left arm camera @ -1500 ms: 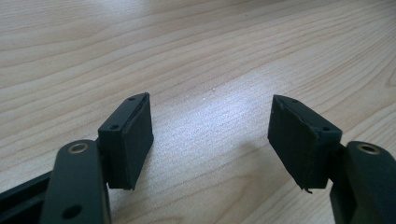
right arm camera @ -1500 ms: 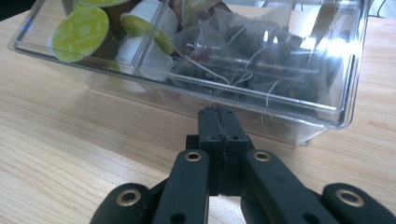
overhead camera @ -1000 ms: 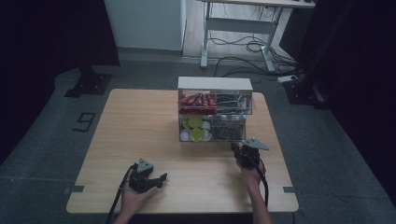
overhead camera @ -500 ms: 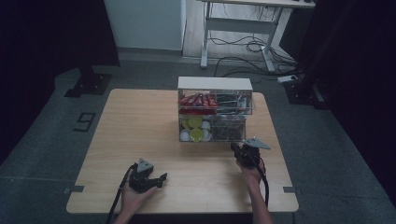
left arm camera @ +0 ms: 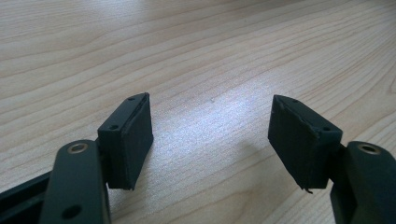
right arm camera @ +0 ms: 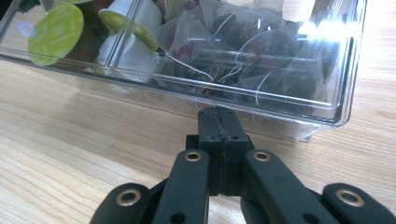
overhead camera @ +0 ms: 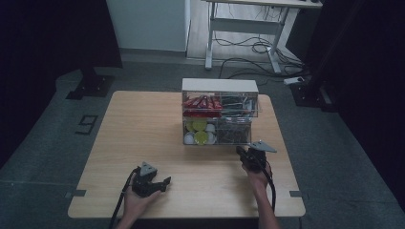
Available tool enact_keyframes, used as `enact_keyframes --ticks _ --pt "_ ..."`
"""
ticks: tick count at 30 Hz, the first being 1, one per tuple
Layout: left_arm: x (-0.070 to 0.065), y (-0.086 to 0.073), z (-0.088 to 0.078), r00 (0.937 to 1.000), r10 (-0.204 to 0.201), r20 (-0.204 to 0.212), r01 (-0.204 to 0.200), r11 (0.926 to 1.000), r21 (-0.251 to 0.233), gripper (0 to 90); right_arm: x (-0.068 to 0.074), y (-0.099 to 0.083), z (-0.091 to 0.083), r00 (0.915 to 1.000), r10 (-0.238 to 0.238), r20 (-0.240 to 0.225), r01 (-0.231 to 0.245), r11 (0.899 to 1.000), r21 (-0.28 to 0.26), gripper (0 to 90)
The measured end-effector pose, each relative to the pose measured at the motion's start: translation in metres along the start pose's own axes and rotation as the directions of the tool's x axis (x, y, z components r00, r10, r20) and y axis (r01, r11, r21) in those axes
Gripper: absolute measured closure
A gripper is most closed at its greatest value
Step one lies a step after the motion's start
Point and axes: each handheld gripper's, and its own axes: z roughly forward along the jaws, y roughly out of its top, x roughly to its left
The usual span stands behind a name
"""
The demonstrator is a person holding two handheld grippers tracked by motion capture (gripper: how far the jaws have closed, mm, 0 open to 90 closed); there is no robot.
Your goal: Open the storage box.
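A clear plastic drawer box (overhead camera: pixel 219 98) stands at the far middle of the wooden table (overhead camera: pixel 143 129). Its lower drawer (right arm camera: pixel 299 105) holds green-lidded capsules (right arm camera: pixel 55 28) on the left and mesh tea bags (right arm camera: pixel 233 51) on the right. Red packets (overhead camera: pixel 200 102) lie in the upper level. My right gripper (right arm camera: pixel 218 114) is shut, its tips right at the bottom front edge of the lower drawer; I cannot tell whether a thin lip is pinched. In the high view that right gripper (overhead camera: pixel 240 151) sits just before the box's right corner. My left gripper (left arm camera: pixel 210 135) is open over bare wood, at the near left (overhead camera: pixel 162 183).
The table's near edge runs just behind both hands. Bare wood spreads left of the box and between the hands. Beyond the table are a grey floor, a white desk frame (overhead camera: pixel 243 28) with cables, and dark curtains.
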Motion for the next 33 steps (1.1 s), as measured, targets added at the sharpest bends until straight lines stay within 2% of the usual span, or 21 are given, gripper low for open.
enact_keyframes --ticks 7,16,20,23,33 --pt "0.0 0.0 0.0 1.0 0.0 0.0 0.0 1.0 -0.001 30.8 -0.003 -0.001 -0.001 0.9998 0.012 0.015 -0.012 1.0 -0.001 89.5" --pt "0.0 0.0 0.0 1.0 0.0 0.0 0.0 1.0 -0.001 30.8 -0.003 -0.001 -0.002 0.9997 0.005 0.025 -0.005 1.0 -0.01 89.5" --pt "0.0 0.0 0.0 1.0 0.0 0.001 0.0 1.0 -0.001 30.8 -0.003 0.005 -0.011 0.9996 0.01 0.028 -0.009 0.998 -0.061 89.5" --pt "0.0 0.0 0.0 1.0 0.001 0.0 -0.001 1.0 0.001 30.9 -0.005 0.007 -0.017 0.9994 0.02 0.028 -0.018 0.997 -0.078 89.6" --pt "0.0 0.0 0.0 1.0 0.001 0.0 -0.001 1.0 0.001 30.8 -0.005 0.008 -0.018 0.9994 0.023 0.025 -0.021 0.996 -0.084 89.5"
